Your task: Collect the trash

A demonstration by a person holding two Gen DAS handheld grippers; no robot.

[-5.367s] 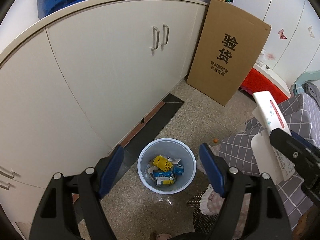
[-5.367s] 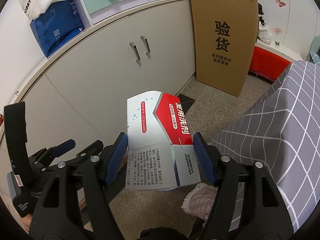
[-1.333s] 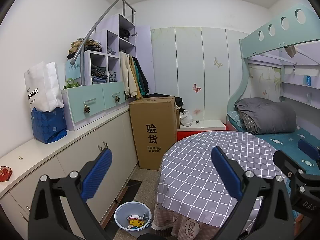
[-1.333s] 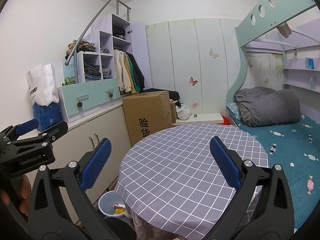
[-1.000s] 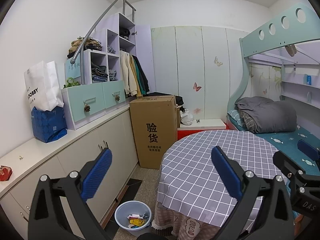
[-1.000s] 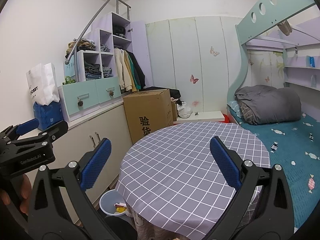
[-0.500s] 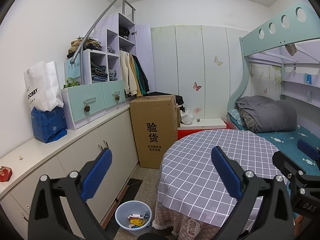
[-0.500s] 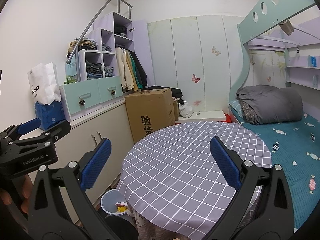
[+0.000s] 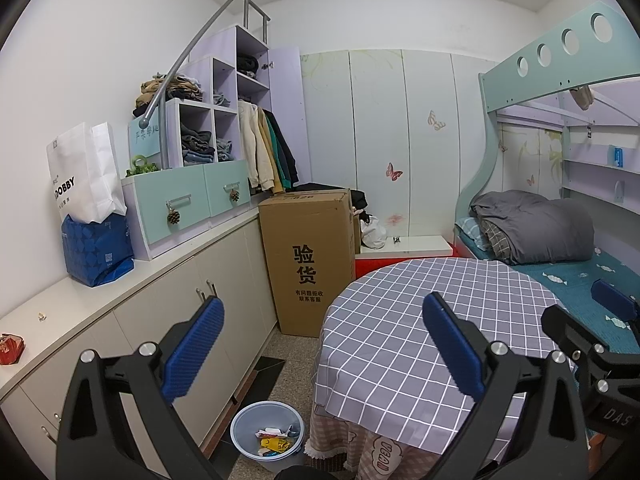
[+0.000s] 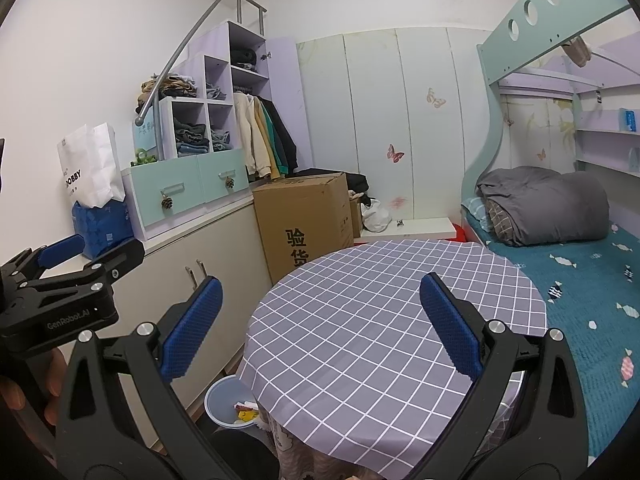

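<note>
A pale blue waste bin (image 9: pixel 268 436) stands on the floor between the cabinets and the round table, with several wrappers and small boxes inside. In the right wrist view the bin (image 10: pixel 224 400) is half hidden by the table's edge. My left gripper (image 9: pixel 320 348) is open and empty, held high over the floor beside the table. My right gripper (image 10: pixel 320 324) is open and empty too, above the round table (image 10: pixel 400 312) with its grey checked cloth. Nothing lies on the cloth. The left gripper's body (image 10: pixel 60 292) shows at the left of the right wrist view, with a hand under it.
Low white cabinets (image 9: pixel 168 320) run along the left wall, with a red packet (image 9: pixel 10 348) on their top. A tall cardboard box (image 9: pixel 306 264) stands past the table. A bunk bed (image 9: pixel 560 240) with a grey quilt fills the right side.
5.4 s ago my right gripper held a red and white carton over the bin; now it is empty. Both grippers have risen to table height and barely drift in the last second.
</note>
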